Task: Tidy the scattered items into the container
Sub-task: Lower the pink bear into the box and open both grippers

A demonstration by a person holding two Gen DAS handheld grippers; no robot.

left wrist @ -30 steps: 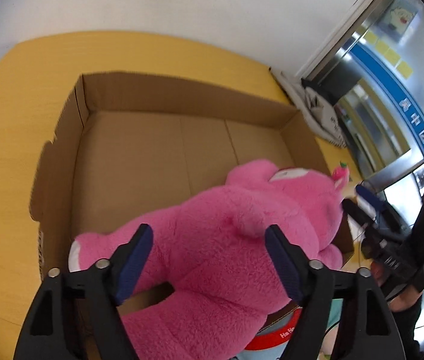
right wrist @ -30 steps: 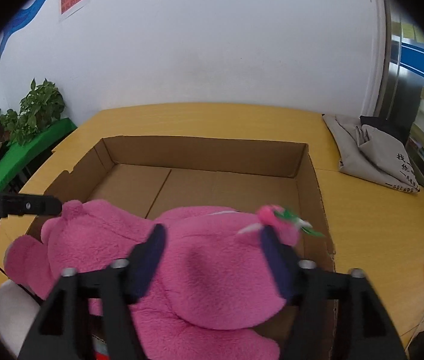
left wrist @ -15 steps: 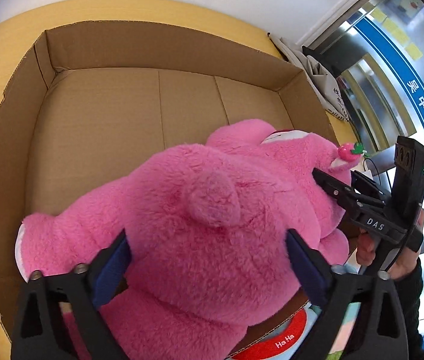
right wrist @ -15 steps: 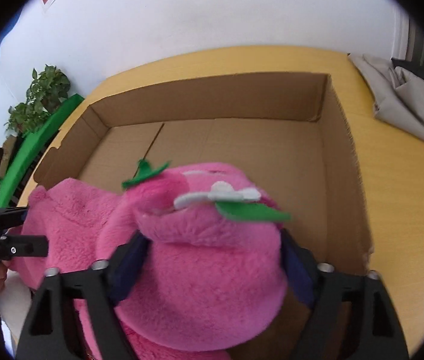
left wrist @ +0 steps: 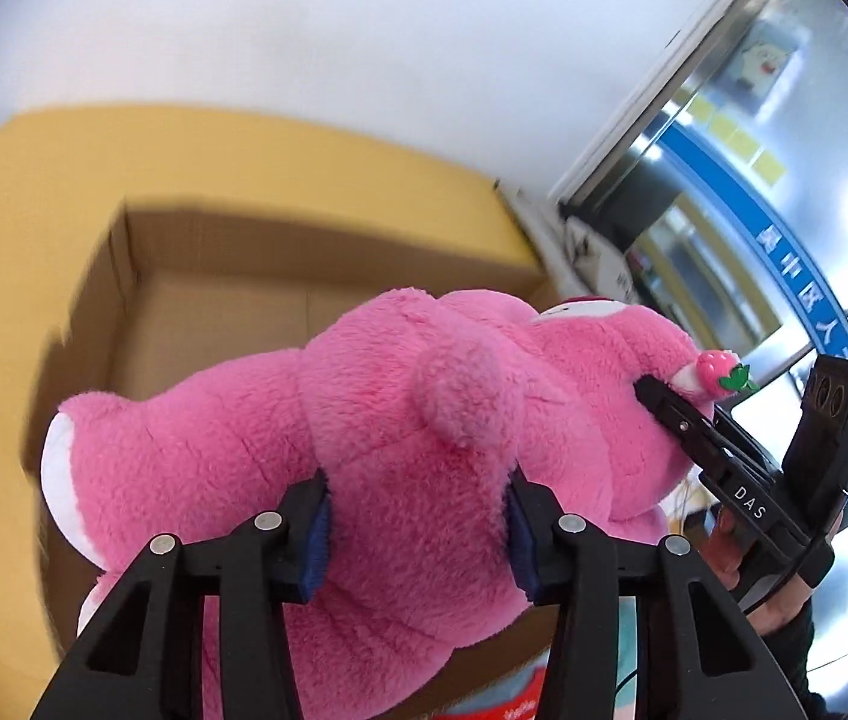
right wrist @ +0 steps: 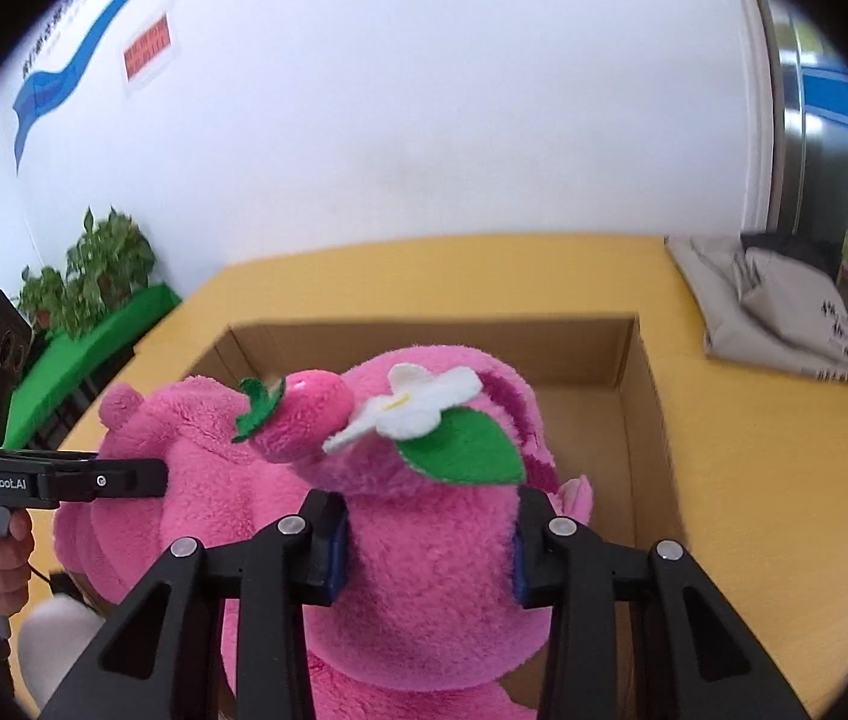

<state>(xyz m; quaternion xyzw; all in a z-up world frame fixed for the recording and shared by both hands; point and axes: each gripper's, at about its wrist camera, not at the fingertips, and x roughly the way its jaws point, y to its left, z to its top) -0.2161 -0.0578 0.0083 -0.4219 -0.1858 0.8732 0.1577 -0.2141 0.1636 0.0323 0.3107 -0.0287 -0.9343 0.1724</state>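
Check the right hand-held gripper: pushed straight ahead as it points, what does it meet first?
The pink plush bear, already pinched between the right hand-held gripper fingers. Beyond it lies the cardboard box, probably its far wall; depth is unclear.

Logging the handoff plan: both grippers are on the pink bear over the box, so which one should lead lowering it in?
Right, probably. The right gripper clamps the pink bear at its head, directly in front of the cardboard box. The left gripper pinches the body, nearer the box's near-left corner.
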